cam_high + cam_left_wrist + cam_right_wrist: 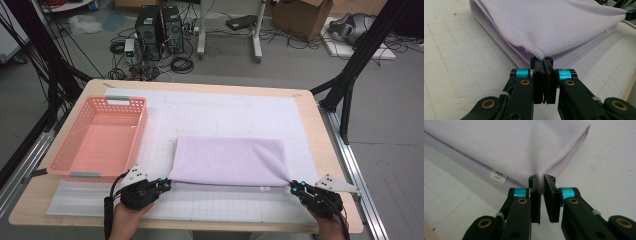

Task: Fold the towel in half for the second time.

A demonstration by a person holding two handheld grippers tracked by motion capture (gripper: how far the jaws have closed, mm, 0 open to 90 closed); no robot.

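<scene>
A pale lilac towel (230,160) lies folded on the white gridded mat (235,205) in the middle of the table. My left gripper (167,184) is shut on the towel's near left corner (541,53), whose hemmed edge is pinched between the pads. At the near right corner (542,171) my right gripper (293,186) is shut on the top layer in the same way. A small white label (498,175) sticks out of the towel's near edge. Both hands come in from the bottom of the high view.
A pink plastic basket (102,137) stands on the left of the table, beside the towel. The wooden table edge (330,150) runs along the right. Computer towers (160,32), cables and a cardboard box (305,15) are on the floor beyond the table.
</scene>
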